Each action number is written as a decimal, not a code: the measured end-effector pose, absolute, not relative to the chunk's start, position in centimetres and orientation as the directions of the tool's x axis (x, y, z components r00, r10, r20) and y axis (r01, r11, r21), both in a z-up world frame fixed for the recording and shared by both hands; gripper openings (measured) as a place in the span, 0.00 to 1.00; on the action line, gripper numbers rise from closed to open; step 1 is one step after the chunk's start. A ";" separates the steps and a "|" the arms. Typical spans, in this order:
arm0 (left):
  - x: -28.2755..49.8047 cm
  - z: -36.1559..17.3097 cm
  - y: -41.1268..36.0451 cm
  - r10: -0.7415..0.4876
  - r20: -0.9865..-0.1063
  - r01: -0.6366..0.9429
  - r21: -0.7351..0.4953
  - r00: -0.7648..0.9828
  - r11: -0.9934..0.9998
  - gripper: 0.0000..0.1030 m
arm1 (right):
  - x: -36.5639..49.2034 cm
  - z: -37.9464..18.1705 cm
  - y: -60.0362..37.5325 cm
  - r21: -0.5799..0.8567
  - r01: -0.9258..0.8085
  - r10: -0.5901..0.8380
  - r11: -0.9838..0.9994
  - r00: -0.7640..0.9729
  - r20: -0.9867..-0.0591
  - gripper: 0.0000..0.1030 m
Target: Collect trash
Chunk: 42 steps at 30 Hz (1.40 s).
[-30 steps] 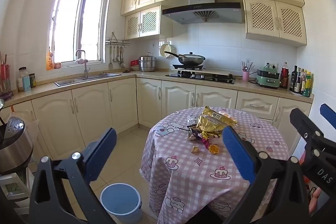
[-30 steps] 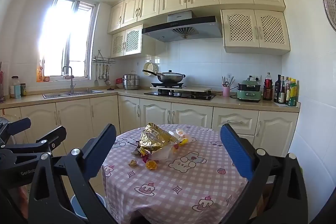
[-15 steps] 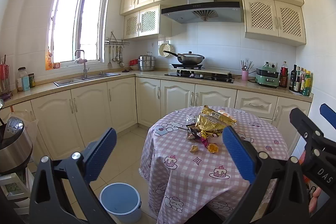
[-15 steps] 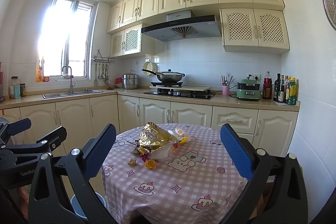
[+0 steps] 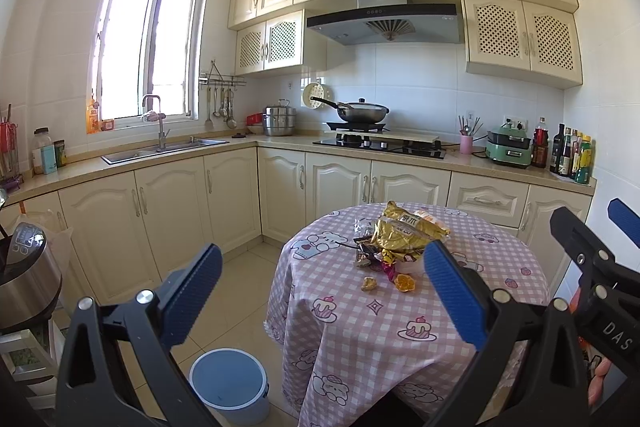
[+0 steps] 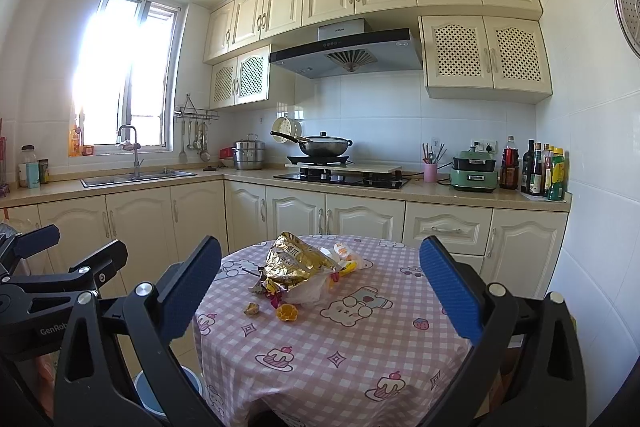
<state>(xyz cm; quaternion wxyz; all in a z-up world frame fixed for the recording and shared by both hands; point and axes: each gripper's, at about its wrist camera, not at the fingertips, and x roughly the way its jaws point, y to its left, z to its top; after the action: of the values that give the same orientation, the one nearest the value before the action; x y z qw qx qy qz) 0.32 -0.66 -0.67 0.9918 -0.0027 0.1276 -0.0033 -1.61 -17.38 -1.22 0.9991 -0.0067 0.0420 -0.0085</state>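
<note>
Trash, i.e. a crumpled gold foil snack bag (image 6: 298, 261) w/ small wrappers, a foil ball (image 6: 251, 308) & an orange peel bit (image 6: 287, 312), sits mid round table w/ pink checked cloth (image 6: 340, 355). My left claw (image 5: 322, 293) & right claw (image 6: 319, 287) both hang spread wide, empty, well short of the pile. Round blue plastic bin (image 5: 228, 385) stands on floor beside the table. Approach step, I reckon; next: reach in, close on the bag, carry to bin
</note>
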 end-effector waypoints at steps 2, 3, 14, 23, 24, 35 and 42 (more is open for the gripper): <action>0.3 -0.7 -0.6 -0.007 -0.253 0.006 -0.007 0.967 1.000 0.96 | -1.6 -1.3 -17.4 -0.013 0.014 -0.015 1.000 0.996 -0.084 0.93; 0.3 -0.7 -0.6 -0.007 -0.253 0.006 -0.007 0.967 1.000 0.96 | -1.6 -1.3 -17.4 -0.012 0.014 -0.015 1.000 0.996 -0.084 0.93; 0.2 -0.8 -0.6 -0.005 -0.252 0.003 -0.008 0.968 1.000 0.96 | -1.6 -1.2 -17.3 -0.010 0.010 -0.011 1.000 0.996 -0.083 0.93; 0.3 -0.7 -0.4 -0.005 -0.251 0.003 -0.009 0.968 1.000 0.96 | -1.6 -1.1 -17.1 -0.011 0.003 -0.004 1.000 0.996 -0.087 0.93; 0.2 -0.6 -0.3 -0.006 -0.252 0.004 -0.008 0.968 1.000 0.96 | -1.6 -1.1 -17.1 -0.011 0.003 -0.004 1.000 0.996 -0.087 0.93; 0.2 -0.4 -0.2 -0.005 -0.251 0.003 -0.007 0.968 1.000 0.96 | -1.6 -1.0 -17.0 -0.009 -0.003 0.002 1.000 0.996 -0.087 0.93; 0.2 -0.4 -0.1 -0.007 -0.254 0.005 -0.008 0.967 1.000 0.96 | -1.6 -1.1 -17.0 -0.005 -0.005 0.004 1.000 0.996 -0.088 0.93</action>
<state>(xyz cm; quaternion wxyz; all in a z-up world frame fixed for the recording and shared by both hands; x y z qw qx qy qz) 0.23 -0.10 -0.38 0.9917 -0.0037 0.1281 -0.0032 -1.58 -17.00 -1.09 0.9990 -0.0027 0.0440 0.0024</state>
